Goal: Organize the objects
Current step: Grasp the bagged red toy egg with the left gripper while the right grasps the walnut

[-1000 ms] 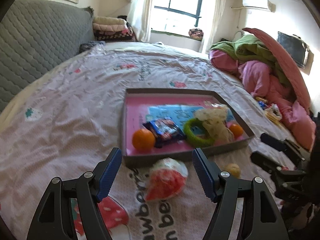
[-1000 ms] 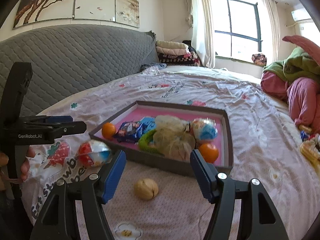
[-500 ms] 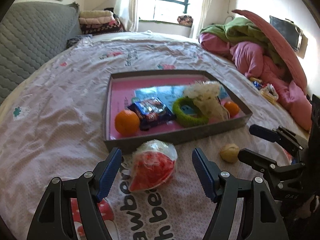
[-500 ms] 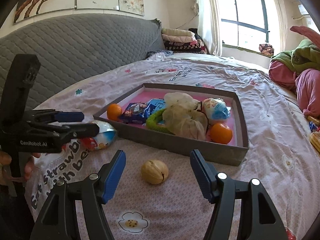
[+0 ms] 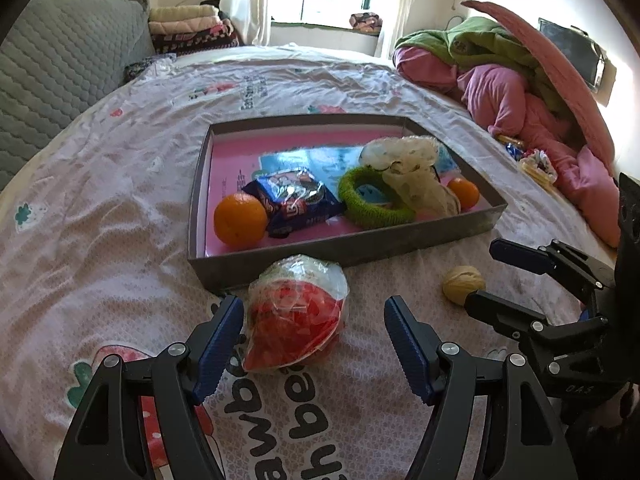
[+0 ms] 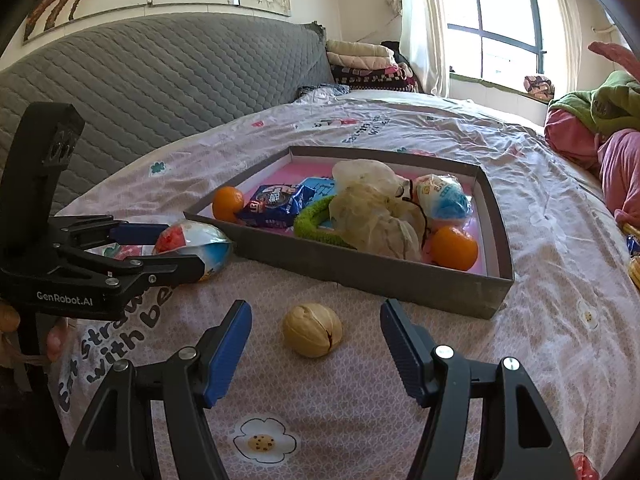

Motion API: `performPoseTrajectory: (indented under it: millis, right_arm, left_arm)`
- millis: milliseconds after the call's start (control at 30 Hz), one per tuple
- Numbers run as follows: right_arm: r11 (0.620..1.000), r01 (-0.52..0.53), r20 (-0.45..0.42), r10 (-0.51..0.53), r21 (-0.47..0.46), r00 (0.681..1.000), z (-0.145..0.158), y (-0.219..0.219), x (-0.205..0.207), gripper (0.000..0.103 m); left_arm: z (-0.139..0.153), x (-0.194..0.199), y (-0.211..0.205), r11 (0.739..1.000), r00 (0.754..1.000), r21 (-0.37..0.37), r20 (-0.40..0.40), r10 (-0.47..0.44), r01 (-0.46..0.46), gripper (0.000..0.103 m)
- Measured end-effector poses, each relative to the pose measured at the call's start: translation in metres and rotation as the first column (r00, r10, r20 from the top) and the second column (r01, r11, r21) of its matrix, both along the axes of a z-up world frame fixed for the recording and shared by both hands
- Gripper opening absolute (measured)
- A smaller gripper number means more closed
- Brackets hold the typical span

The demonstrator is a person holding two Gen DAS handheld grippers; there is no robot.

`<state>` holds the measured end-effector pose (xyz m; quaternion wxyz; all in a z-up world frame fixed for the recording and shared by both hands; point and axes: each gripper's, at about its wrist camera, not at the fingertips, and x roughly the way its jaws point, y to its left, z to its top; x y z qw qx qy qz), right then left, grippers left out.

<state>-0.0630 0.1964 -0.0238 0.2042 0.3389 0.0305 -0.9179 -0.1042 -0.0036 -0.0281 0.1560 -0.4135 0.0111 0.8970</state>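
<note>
the left wrist view shows the red side of the wrapped ball; the right wrist view alone shows its blue end and a second wrapped ball inside the grey tray. the left gripper has its fingers spread wide, the wrapped ball lying between them on the bed, close to the left finger and just outside the tray's near wall. the right gripper is also spread open, with the walnut on the bed between its fingers, touching neither.
</note>
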Motion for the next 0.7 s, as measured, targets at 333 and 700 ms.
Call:
performPoseTrajectory:
  millis: [333,700]
  right_arm:
    - [1.0,0.01,0.062,-0.011,0.008,0.998,-0.011,0.0,-0.009,0.066]
    - [0.999,0.001,0.099,-0.006,0.05,0.995,-0.02,-0.007,-0.016,0.058]
  left_arm:
    - [-0.015,-0.009,-0.005,1.0,0.999,-0.007,0.036,0.026,-0.026,0.074]
    - [-0.022,-0.016,-0.002,0.999,0.999,-0.026,0.019,0.041,-0.04,0.074]
